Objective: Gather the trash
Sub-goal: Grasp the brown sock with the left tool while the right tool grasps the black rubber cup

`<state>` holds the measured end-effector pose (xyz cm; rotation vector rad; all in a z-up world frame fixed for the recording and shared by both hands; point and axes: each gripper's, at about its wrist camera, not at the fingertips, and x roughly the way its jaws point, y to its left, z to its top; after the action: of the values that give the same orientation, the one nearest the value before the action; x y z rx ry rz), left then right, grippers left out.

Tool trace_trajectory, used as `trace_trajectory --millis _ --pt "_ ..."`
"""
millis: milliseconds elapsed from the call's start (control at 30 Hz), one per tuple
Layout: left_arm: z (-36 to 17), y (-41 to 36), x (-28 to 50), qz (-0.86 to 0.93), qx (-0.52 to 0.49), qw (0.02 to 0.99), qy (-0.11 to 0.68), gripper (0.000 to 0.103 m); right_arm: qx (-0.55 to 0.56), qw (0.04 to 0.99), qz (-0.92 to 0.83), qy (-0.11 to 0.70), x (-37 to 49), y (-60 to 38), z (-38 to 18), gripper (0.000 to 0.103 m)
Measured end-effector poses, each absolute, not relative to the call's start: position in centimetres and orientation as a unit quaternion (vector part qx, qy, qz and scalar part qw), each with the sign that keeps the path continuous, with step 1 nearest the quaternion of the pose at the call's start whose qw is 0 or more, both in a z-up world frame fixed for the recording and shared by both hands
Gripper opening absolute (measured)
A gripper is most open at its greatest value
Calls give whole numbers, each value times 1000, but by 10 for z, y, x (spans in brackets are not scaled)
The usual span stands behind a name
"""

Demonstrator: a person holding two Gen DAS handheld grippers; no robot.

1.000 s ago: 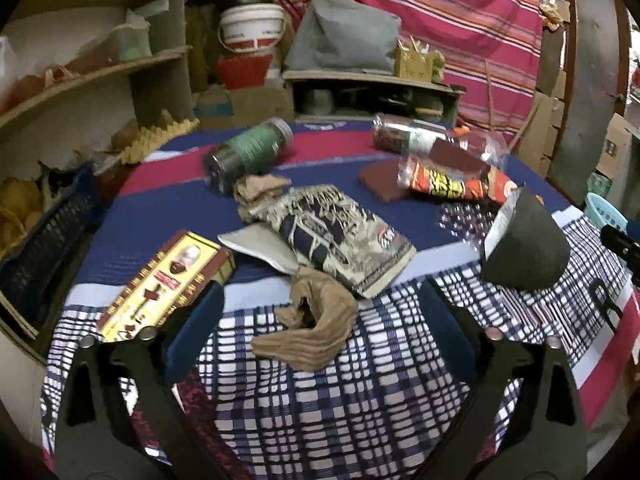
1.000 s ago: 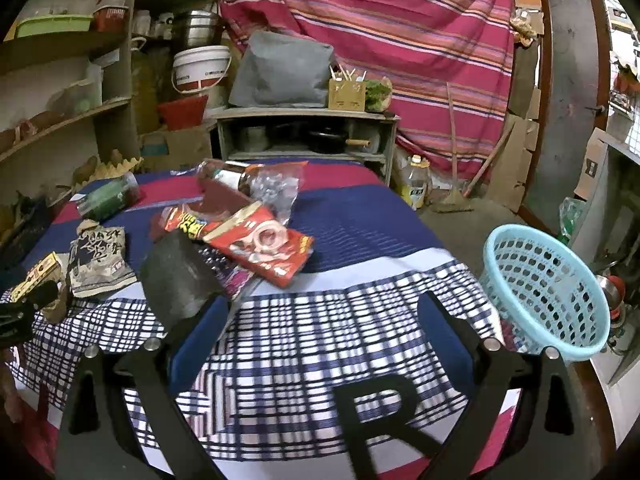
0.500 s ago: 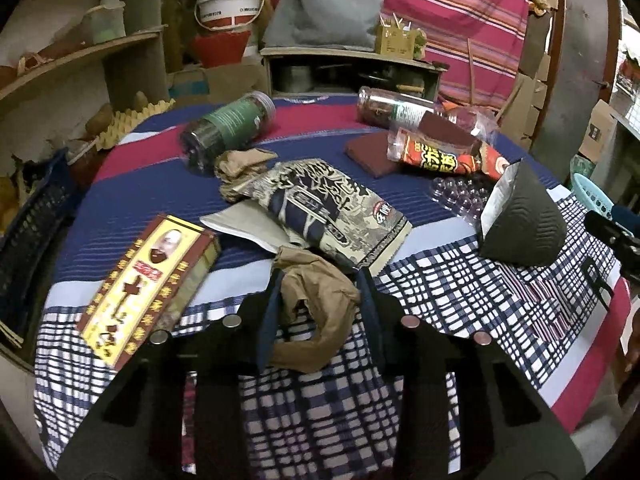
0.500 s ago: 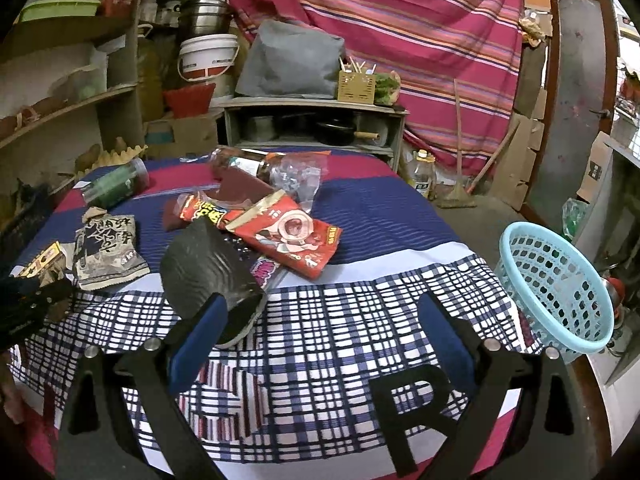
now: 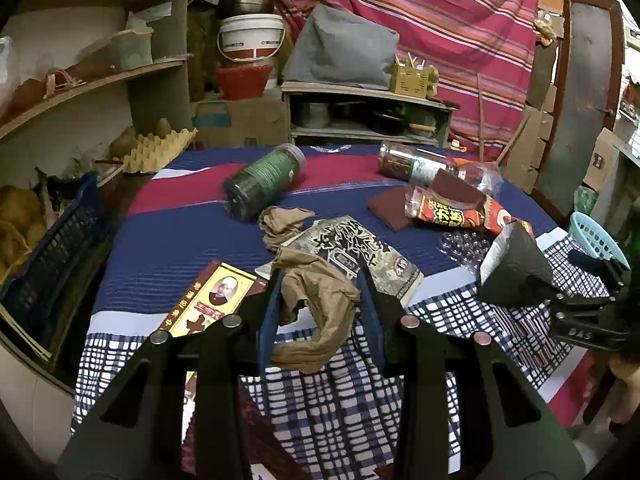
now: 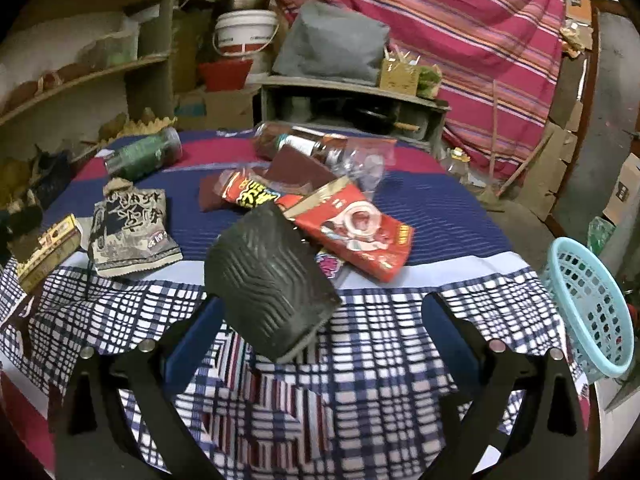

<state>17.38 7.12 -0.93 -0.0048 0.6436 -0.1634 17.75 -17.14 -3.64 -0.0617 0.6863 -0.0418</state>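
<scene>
Hanging between the left gripper's [image 5: 318, 304] blue pads, the tan stocking [image 5: 316, 312] is pinched and lifted just clear of the plaid cloth [image 5: 340, 420], beside the yellow box [image 5: 204, 308]. The right gripper [image 6: 320, 324] stands wide apart, gripping nothing, its left finger near the black carton [image 6: 268, 280]. A blue basket [image 6: 588, 304] sits beyond the table's right edge.

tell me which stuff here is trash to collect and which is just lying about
For the job:
- tan stocking, in the left hand-held gripper
- red snack bag
- black-patterned packet
- blue basket, likely the bin

Lying about:
- white bucket
- grey cushion
- egg tray
</scene>
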Motion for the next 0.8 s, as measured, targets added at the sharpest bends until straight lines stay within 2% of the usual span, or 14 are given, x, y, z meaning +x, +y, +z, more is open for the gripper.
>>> trace_trajectory --millis 467,533,667,800 --pt "-12 68 188 -86 -6 945 315 36 -22 932 10 363 201 -161 -54 96" --pt "-12 66 190 -86 -4 945 315 36 -18 932 18 362 201 -162 -54 94" --pt "-10 63 190 -87 -1 945 315 36 -10 930 47 365 200 -161 -53 77" --pt "-8 61 189 -88 2 945 314 36 -3 931 49 362 198 -163 -53 75"
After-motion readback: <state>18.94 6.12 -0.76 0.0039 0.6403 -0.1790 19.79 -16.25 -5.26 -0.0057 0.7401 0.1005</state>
